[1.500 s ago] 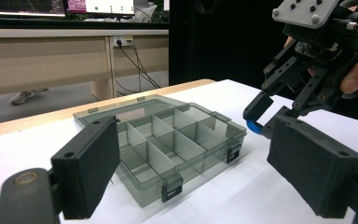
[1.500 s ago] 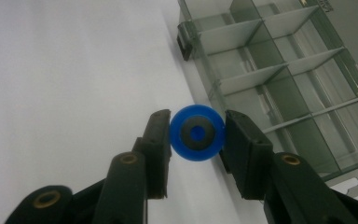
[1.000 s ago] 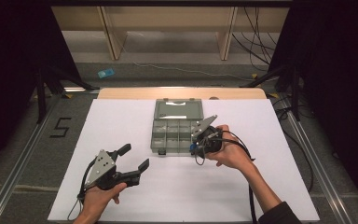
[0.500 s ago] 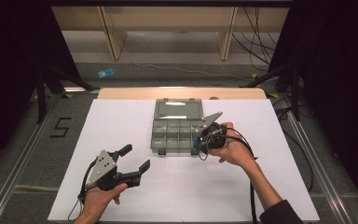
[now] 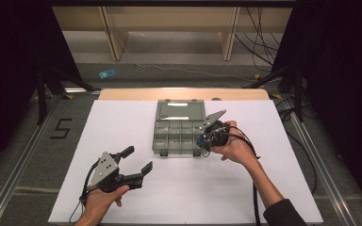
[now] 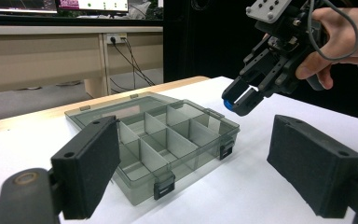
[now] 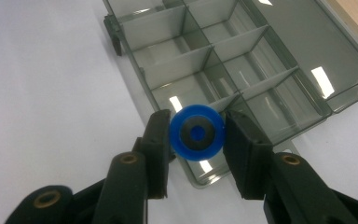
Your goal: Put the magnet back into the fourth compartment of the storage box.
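1. Right gripper (image 7: 196, 135): closed on a small blue round piece (image 7: 196, 133), one pad pressed to each side of it; seen end-on, blue rim around a dark ring with a blue centre.
2. Held in the air above the open compartment box (image 5: 179, 132), over the box's right-hand near corner in the high view; jaws pointed down toward the dividers.
3. Same gripper (image 6: 242, 98) from the left gripper view: hovering clear of the box (image 6: 168, 140), blue piece (image 6: 227, 103) peeking out between the jaw tips, just above the box's corner with the latch; no contact with the box visible.
4. Person's right hand (image 5: 235, 146) wrapped around the gripper body (image 5: 207, 139), just right of the box, cable trailing back along the forearm.
5. Left gripper (image 5: 134, 165): jaws spread wide, nothing between them; resting low over the white table top (image 5: 283, 188), well apart from the box, toward its near-left side.
6. Left hand (image 5: 101, 202) gripping it from behind, nearer the table's front edge than the box.
7. Box: grey, see-through, lid folded flat open on the far side, trays split by upright dividers; lying in the middle of the table, compartments appearing bare where visible.
8. Beyond the box, a wooden strip (image 5: 184, 93) along the table's far edge.
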`<state>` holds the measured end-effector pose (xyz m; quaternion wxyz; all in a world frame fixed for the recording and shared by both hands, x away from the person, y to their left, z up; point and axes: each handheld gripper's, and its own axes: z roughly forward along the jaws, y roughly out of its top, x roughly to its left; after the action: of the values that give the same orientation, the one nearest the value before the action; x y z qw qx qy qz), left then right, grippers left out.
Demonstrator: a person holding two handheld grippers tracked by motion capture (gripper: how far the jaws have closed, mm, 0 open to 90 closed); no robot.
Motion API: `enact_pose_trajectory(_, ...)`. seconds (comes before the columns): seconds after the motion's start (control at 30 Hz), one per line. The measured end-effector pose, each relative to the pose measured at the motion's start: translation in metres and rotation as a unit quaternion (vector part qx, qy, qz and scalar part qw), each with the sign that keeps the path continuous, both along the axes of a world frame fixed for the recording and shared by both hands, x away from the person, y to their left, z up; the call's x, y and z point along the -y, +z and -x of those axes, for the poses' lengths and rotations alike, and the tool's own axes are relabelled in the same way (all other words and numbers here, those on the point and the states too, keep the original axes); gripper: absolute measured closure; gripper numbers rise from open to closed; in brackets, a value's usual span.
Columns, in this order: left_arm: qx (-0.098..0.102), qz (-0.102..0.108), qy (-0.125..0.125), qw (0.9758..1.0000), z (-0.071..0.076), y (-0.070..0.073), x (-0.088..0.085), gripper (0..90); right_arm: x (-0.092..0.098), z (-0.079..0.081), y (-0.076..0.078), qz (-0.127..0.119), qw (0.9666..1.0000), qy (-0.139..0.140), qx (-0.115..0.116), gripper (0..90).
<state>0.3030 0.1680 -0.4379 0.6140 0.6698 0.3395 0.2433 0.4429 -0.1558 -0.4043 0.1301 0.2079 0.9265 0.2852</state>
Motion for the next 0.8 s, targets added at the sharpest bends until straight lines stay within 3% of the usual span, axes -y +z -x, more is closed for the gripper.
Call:
enact_pose_trajectory(0.1,0.000,0.000,0.000,1.0000,0.000,0.000,0.000,16.0,0.000,-0.003,-0.001,-0.001,1.0000,0.001,0.010,62.7)
enact_pose_trajectory(0.13,0.000,0.000,0.000,1.0000,0.000,0.000,0.000,16.0,0.000,-0.003,0.000,0.000,1.0000,-0.004,0.002,62.7)
enact_pose_trajectory(0.5,0.000,0.000,0.001,1.0000,0.000,0.000,0.000,16.0,-0.002,-0.015,0.000,-0.001,0.9999,-0.013,0.010,62.7)
enact_pose_trajectory(0.8,0.000,0.000,0.000,1.0000,0.000,0.000,0.000,16.0,-0.004,-0.023,0.004,-0.016,0.9995,-0.018,0.022,62.7)
